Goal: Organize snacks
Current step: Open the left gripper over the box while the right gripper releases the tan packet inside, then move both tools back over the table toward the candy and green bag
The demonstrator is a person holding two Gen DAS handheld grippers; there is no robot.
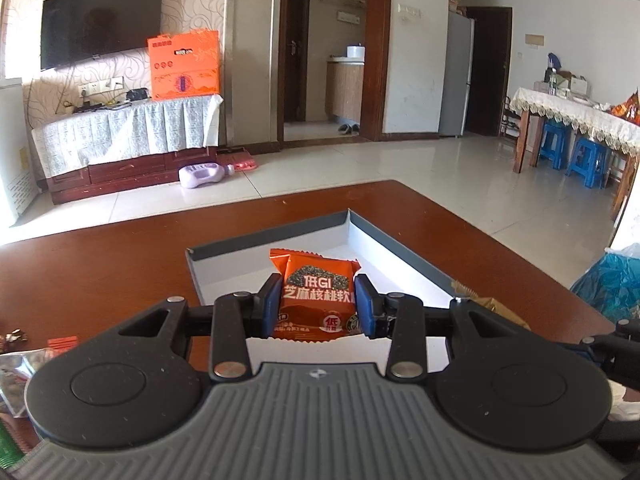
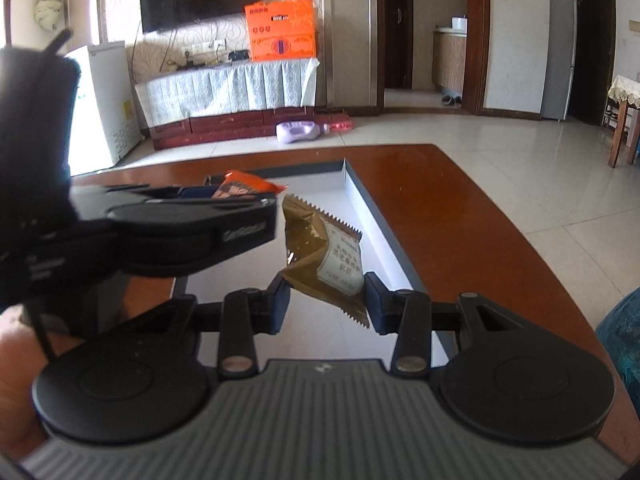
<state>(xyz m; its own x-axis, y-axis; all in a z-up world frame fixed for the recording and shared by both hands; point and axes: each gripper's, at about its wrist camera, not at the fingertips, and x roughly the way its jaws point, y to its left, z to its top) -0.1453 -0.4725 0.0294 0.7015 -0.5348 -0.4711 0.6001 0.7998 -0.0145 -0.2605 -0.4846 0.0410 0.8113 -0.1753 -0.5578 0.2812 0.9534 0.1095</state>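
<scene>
My left gripper (image 1: 318, 305) is shut on an orange snack packet (image 1: 318, 300) and holds it above a shallow grey box with a white inside (image 1: 376, 256) on the brown table. A second orange packet (image 1: 280, 258) peeks out just behind the held one. My right gripper (image 2: 328, 300) is shut on a crumpled brown-gold snack packet (image 2: 320, 256), also above the box (image 2: 384, 236). In the right wrist view the left gripper (image 2: 224, 196) comes in from the left with its orange packet (image 2: 244, 186), slightly farther and higher than the brown one.
Loose wrappers (image 1: 16, 356) lie at the table's left edge. A blue plastic bag (image 1: 612, 280) sits at the right. Beyond the table is tiled floor, a TV cabinet with an orange box (image 1: 184, 66), and a dining table with blue stools (image 1: 588, 160).
</scene>
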